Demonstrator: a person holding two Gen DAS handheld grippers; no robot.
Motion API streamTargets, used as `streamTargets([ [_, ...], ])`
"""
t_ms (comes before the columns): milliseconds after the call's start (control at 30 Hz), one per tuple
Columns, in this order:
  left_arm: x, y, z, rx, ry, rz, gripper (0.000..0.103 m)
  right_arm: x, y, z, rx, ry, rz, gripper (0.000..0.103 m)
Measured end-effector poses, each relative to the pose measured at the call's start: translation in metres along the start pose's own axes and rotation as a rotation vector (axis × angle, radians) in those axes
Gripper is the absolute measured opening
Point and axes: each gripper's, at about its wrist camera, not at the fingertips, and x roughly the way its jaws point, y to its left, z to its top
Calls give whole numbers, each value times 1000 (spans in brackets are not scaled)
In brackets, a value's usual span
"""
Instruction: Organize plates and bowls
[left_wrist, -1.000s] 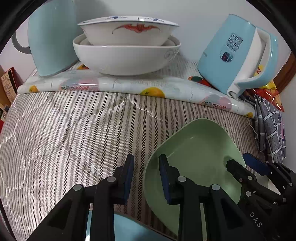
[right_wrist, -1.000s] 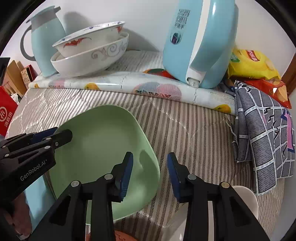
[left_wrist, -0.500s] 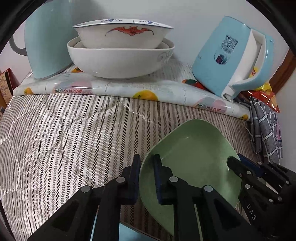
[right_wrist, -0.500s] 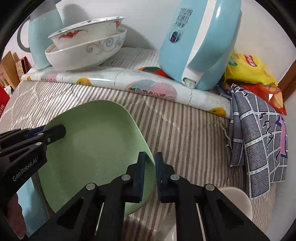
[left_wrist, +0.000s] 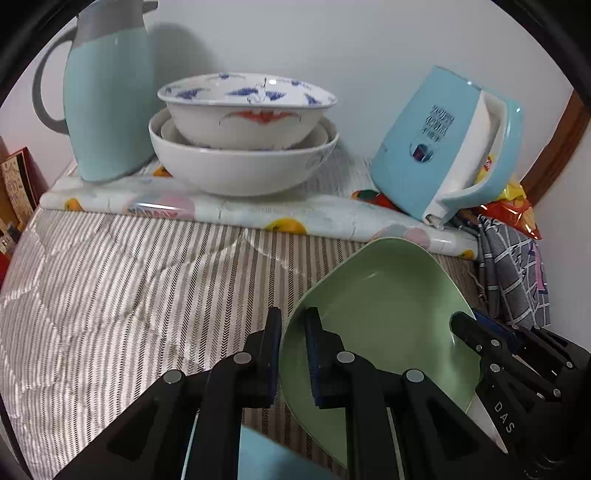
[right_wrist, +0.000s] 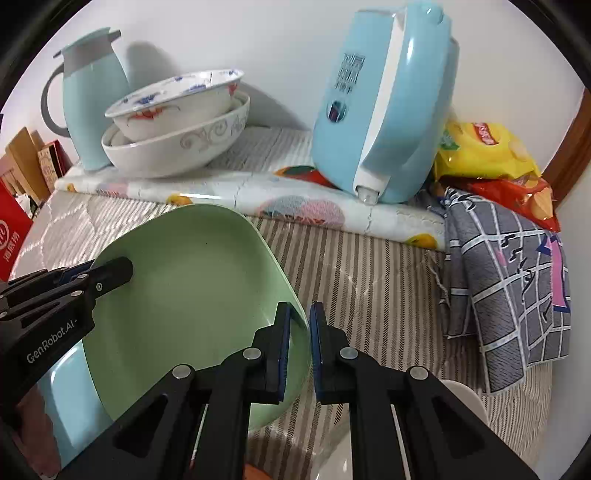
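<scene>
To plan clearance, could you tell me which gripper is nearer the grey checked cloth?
Right. The right gripper clamps the plate on its rim facing the cloth; the left gripper clamps the opposite rim, farther away.

Matt green plastic-looking plate (right_wrist: 192, 295), glossy glazed ceramic bowls (left_wrist: 243, 147), woven striped cloth (left_wrist: 110, 295), shiny plastic kettle (right_wrist: 384, 110)

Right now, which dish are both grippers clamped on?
The green plate, pinched at opposite rims by the left gripper and right gripper. The white bowls sit stacked, untouched.
</scene>
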Motion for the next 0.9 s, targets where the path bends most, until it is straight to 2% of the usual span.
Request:
streamTargets([
  [333, -40, -17, -5, 13, -52, -6, 13, -48, -8, -11, 41, -63, 7, 11],
  [900, -97, -40, -42, 39, -80, -24, 13, -114, -19, -52, 95, -116, -9, 11],
])
